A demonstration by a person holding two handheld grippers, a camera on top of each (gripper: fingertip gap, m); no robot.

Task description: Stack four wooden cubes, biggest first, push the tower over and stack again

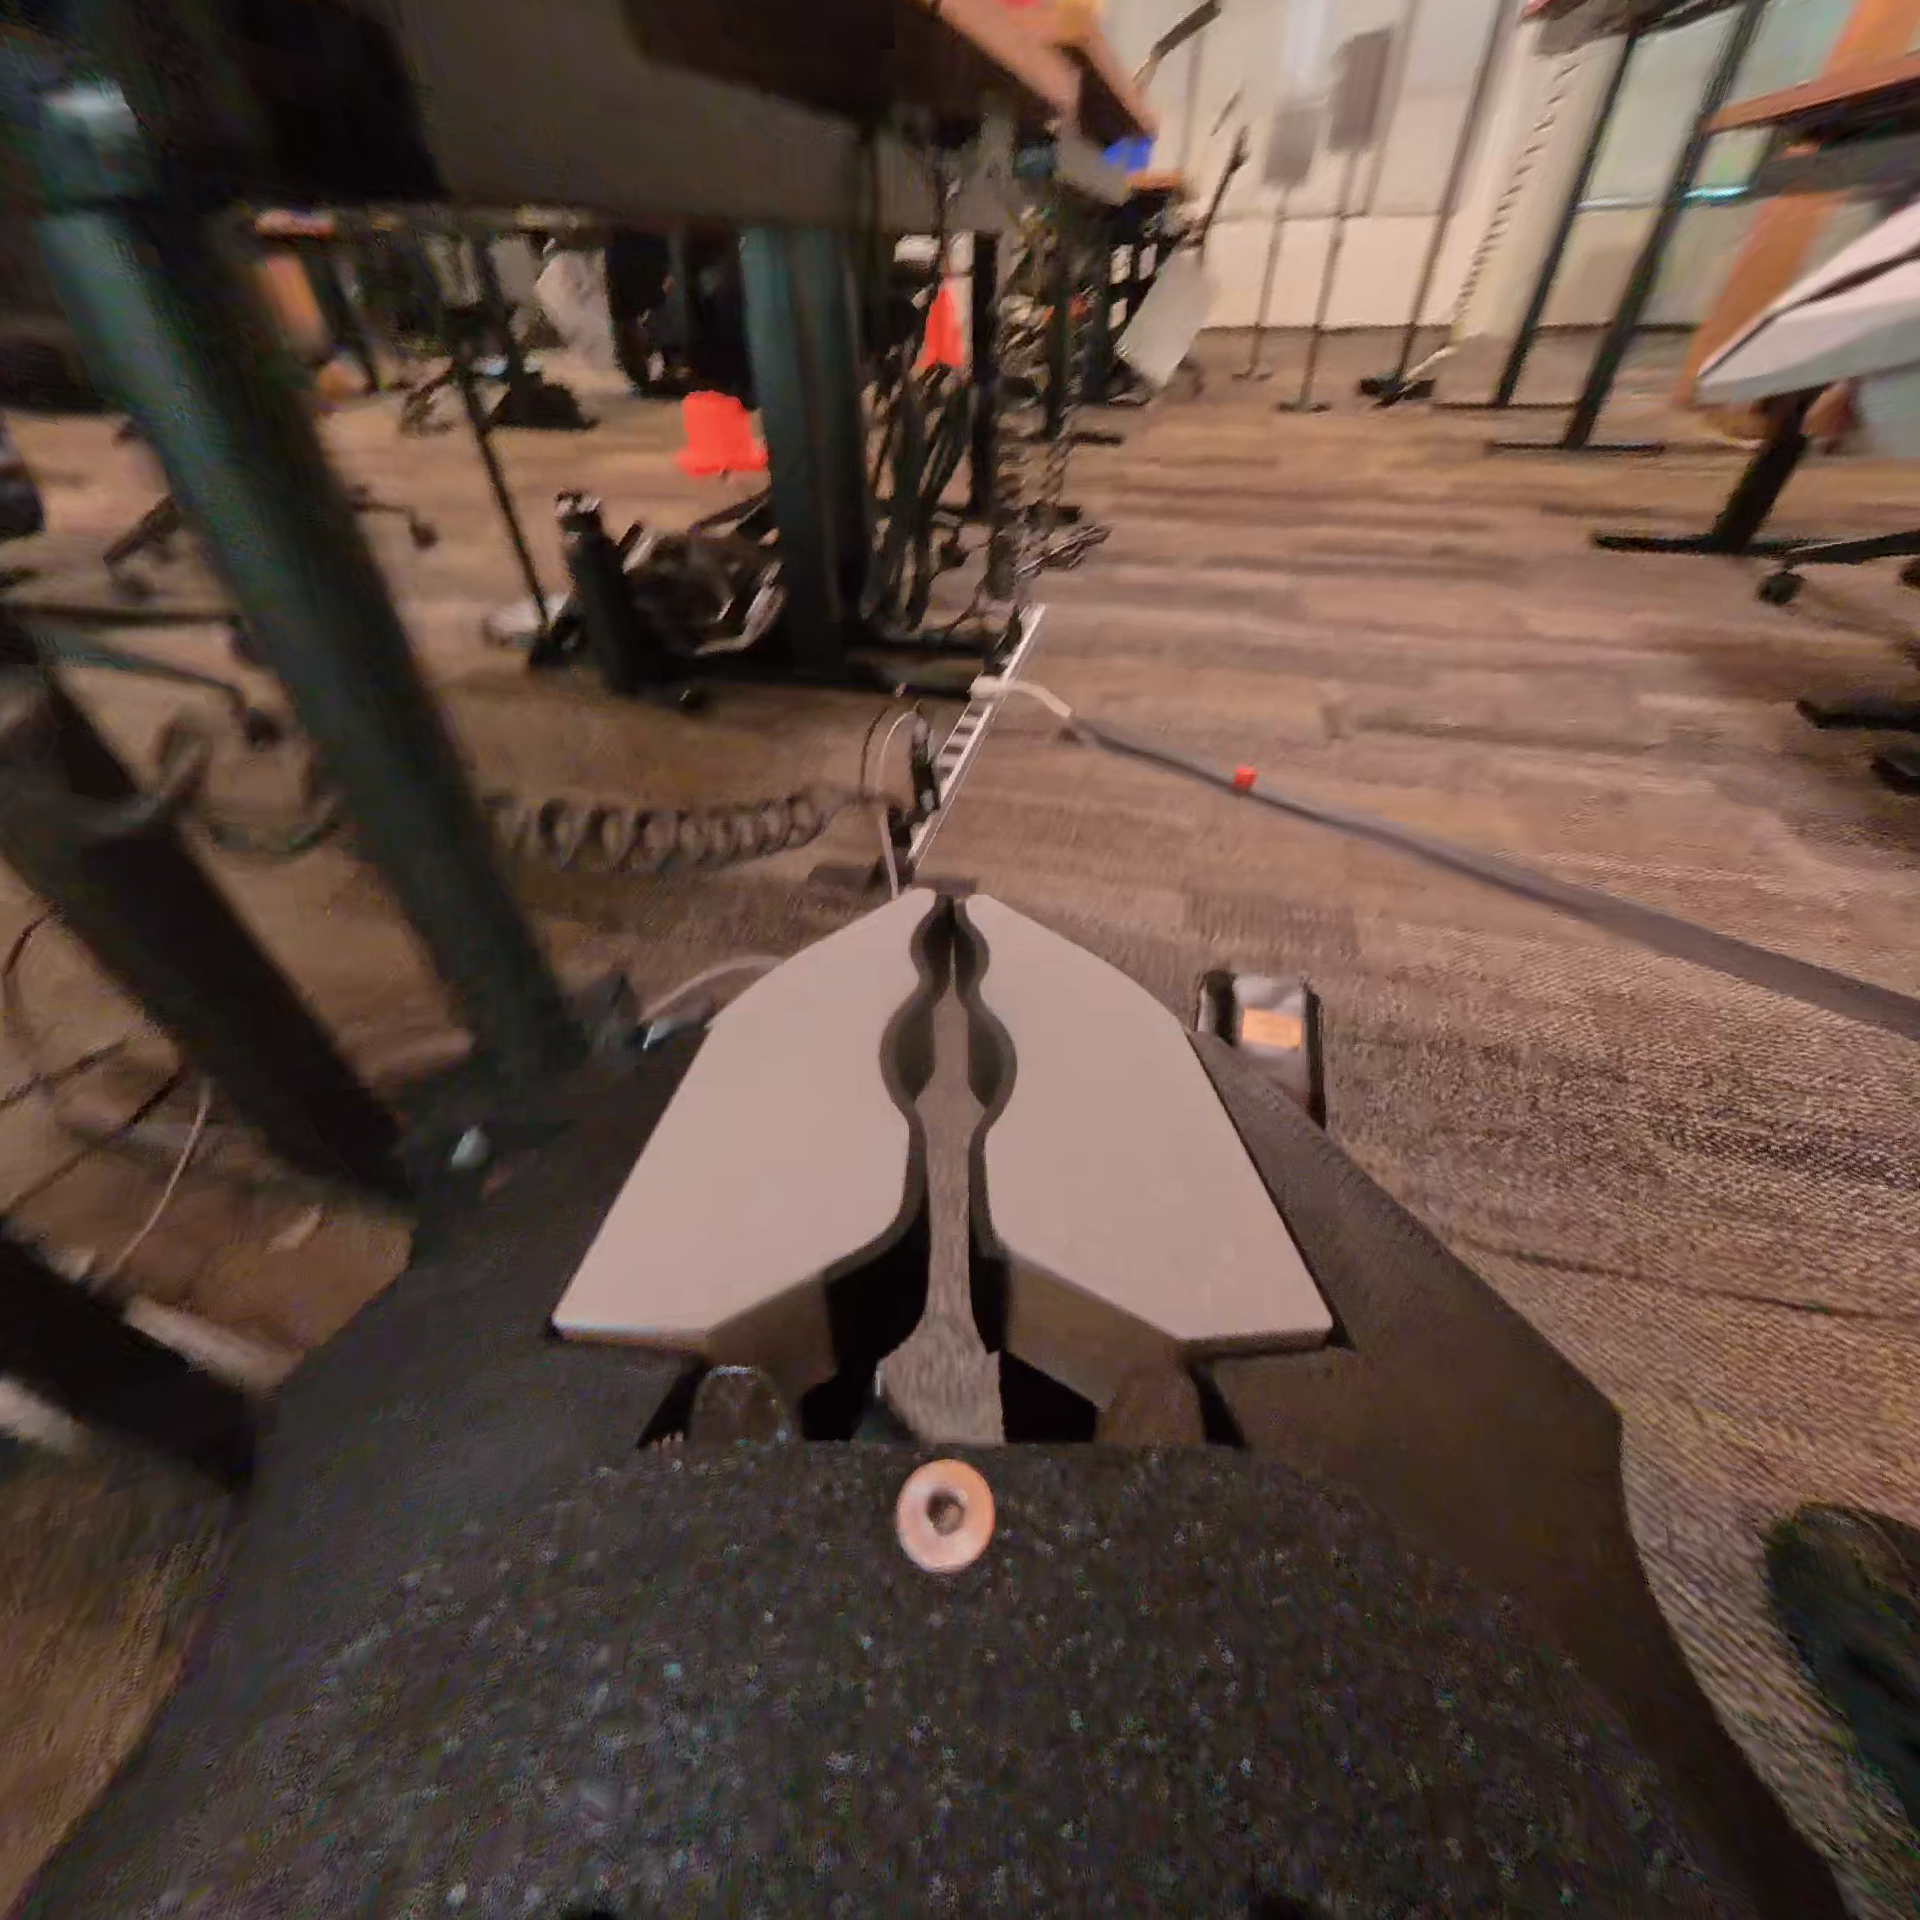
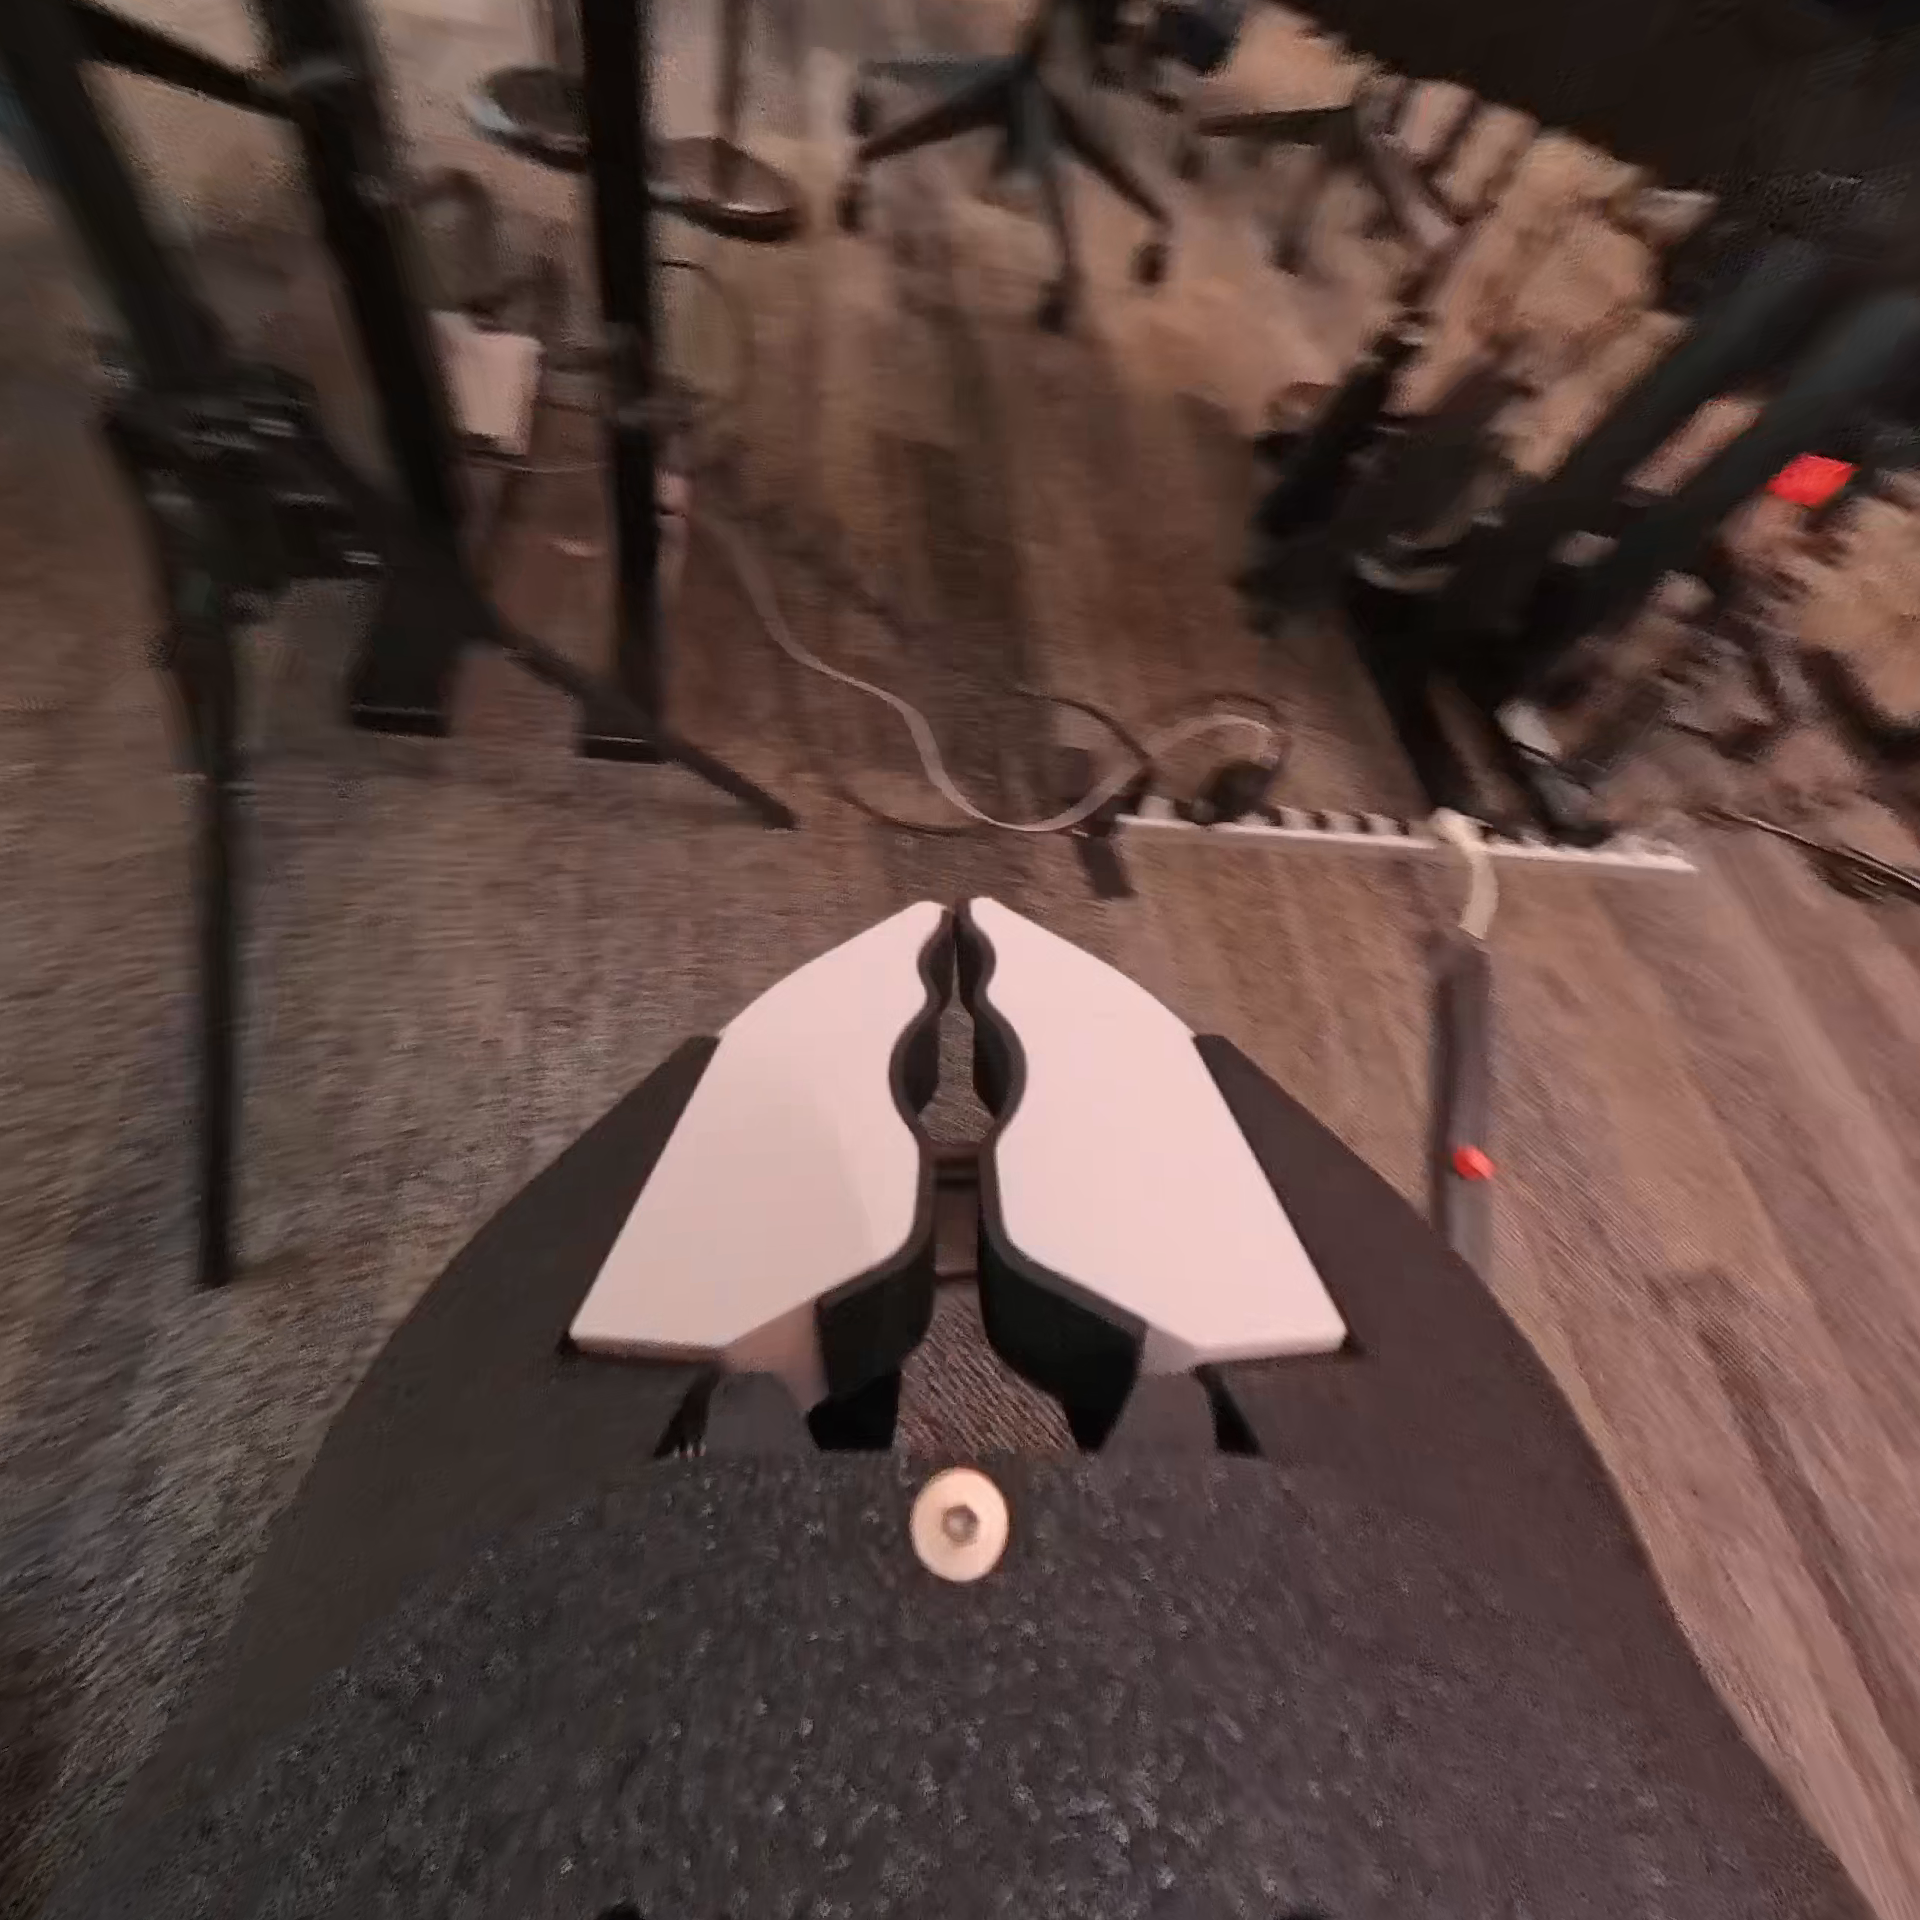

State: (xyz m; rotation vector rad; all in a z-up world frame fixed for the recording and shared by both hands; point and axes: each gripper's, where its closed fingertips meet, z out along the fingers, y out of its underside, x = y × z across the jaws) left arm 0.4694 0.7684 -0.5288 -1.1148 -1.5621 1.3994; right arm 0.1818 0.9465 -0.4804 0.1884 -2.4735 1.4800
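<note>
Jaws of both the left gripper [image 1: 951,906] and right gripper [image 2: 957,906] are closed on nothing above the carpeted floor [image 1: 1455,644], near a white power strip [image 2: 1351,831], cables [image 2: 831,665] and desk legs [image 1: 291,582].

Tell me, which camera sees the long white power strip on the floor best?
The right wrist view: the white power strip lies sideways across the carpet, showing its whole length with cables plugged in. The left wrist view sees the strip end-on, narrow and partly behind the shut left gripper.
</note>
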